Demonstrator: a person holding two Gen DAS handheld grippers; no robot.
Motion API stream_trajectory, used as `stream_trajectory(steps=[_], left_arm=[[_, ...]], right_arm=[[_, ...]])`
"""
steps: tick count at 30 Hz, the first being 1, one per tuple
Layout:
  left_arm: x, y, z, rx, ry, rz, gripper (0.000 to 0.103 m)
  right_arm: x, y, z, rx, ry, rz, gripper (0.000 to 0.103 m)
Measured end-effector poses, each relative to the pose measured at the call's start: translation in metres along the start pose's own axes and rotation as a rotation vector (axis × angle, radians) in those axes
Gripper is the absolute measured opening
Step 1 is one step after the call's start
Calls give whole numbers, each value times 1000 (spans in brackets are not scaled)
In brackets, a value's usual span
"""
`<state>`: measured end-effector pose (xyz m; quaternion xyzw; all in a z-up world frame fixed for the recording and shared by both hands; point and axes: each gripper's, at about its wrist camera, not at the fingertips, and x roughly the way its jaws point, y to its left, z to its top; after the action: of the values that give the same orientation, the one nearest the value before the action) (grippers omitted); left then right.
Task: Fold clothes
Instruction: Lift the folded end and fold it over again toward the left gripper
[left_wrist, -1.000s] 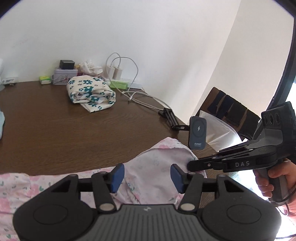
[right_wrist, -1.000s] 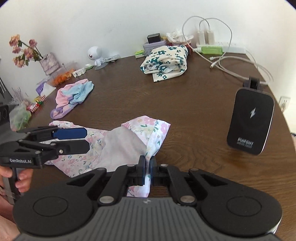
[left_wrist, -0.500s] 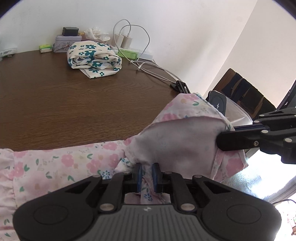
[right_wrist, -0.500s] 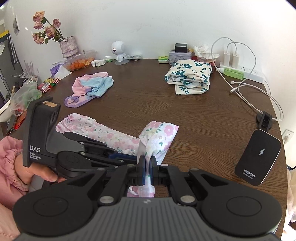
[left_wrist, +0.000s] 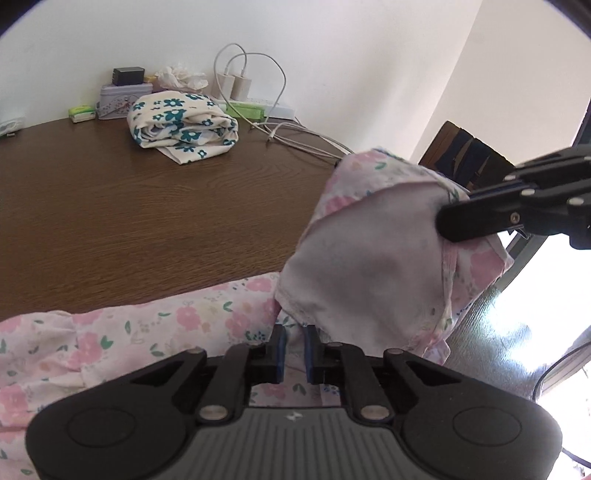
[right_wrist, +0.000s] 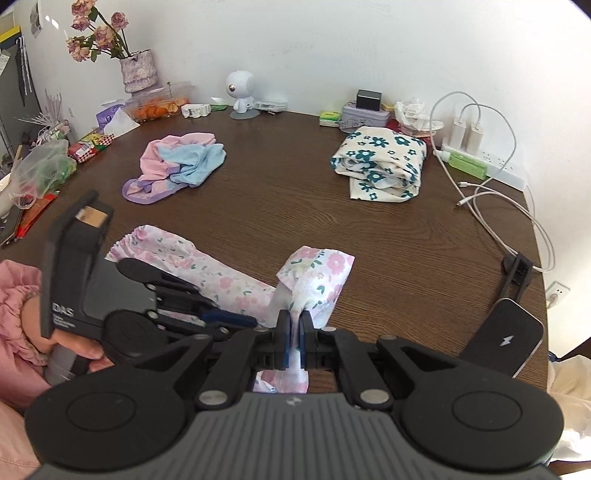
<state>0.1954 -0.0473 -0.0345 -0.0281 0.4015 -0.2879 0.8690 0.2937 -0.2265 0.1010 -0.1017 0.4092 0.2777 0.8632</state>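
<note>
Both the left gripper (left_wrist: 294, 349) and the right gripper (right_wrist: 294, 334) pinched the pink floral garment (left_wrist: 373, 266) above the wooden table (left_wrist: 129, 221).

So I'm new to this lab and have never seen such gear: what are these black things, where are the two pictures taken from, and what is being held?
They are two hand-held grippers, each carried by a person, each with a camera looking along its fingers. One picture is from the left hand-held gripper, the other from the right hand-held gripper. Both are shut on the pink floral garment, lifting one end off the brown table. Also there: a folded teal-flowered cloth, a pink and blue garment and a black charger stand.
</note>
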Motion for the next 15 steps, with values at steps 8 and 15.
stream_trajectory(steps=[8, 15], left_arm=[[4, 5, -8, 14, -53, -61, 8], [-6, 17, -12, -11, -83, -110, 18]], right_arm=[[32, 30, 17, 5, 39, 69, 4], [45, 44, 24, 11, 73, 58, 4]])
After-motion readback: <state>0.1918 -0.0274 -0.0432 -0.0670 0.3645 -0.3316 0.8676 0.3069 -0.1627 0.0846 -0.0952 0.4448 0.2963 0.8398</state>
